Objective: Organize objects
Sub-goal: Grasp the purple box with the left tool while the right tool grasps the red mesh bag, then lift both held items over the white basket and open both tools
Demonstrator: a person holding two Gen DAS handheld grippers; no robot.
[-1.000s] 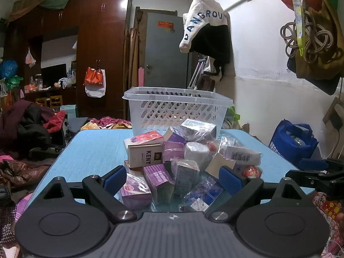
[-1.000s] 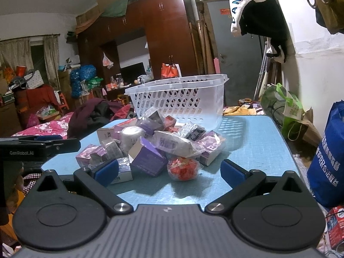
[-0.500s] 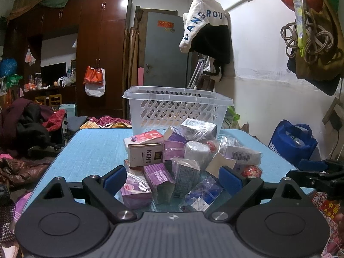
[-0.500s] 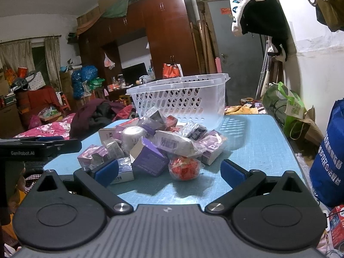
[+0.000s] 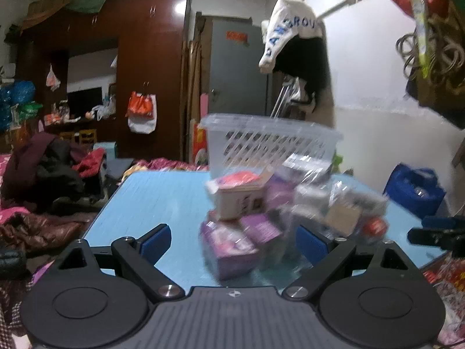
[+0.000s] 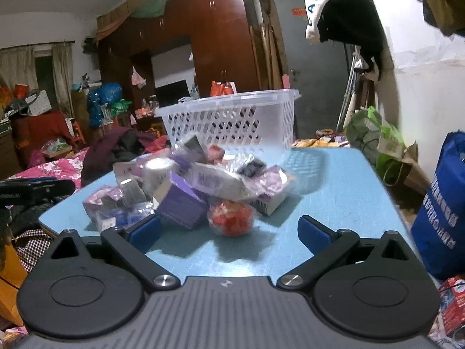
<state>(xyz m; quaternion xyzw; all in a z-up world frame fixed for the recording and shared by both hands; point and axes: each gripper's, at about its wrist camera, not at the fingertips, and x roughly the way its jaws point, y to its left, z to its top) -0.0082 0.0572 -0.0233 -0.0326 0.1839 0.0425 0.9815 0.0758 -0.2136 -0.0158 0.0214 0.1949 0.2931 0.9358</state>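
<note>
Boxes and packets (image 5: 279, 212) sit heaped in a pile on the blue worktop (image 5: 162, 200), right in front of the white basket (image 5: 270, 142), which stands at the far end. The left tool (image 5: 234, 241) hangs low at the near edge with its blue pads spread wide and nothing between them; a purple box (image 5: 229, 245) at the near side of the pile lies just beyond the gap. That view is smeared, so labels on the boxes cannot be read. The right tool (image 6: 229, 229) is spread wide too, gripping nothing, and a red wrapped packet (image 6: 231, 218) lies on the worktop just ahead of its gap, beside a dark purple box (image 6: 183, 205). The basket (image 6: 232, 122) stands behind the pile (image 6: 197, 180) in this view as well. A wardrobe (image 6: 209, 43) fills the back wall.
</note>
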